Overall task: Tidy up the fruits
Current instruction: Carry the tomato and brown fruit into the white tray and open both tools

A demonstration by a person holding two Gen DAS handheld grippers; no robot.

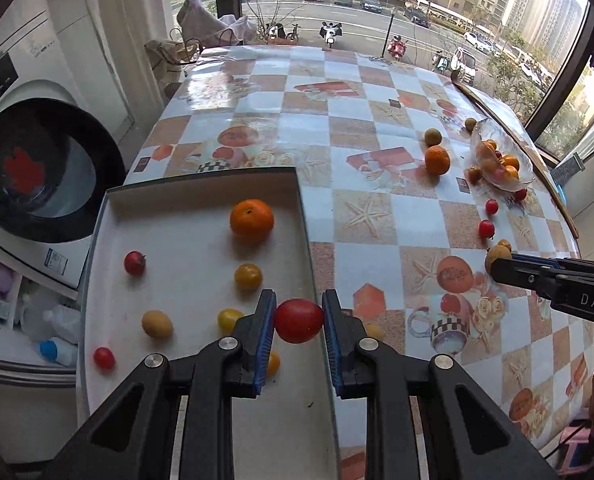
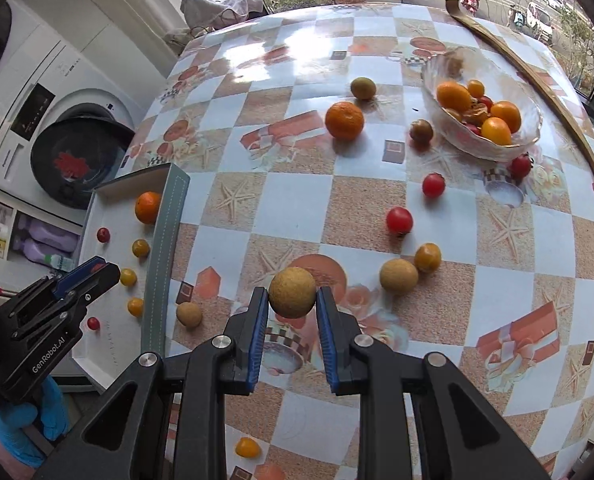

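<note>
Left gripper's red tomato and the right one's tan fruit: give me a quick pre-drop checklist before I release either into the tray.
1. Left gripper grip on red tomato: ok, pads press both sides.
2. Right gripper grip on tan round fruit: ok, clamped between the blue pads.
3. Left gripper over the white tray: cannot tell; tomato lines up with the tray's right wall, not clearly inside.
4. Right gripper over the tray: not ok; it hangs over the checked tablecloth, tray off to its left.
5. Free landing room in tray: ok, bare floor between the mandarin and small red tomato.
6. Grippers apart from each other: ok.
</note>
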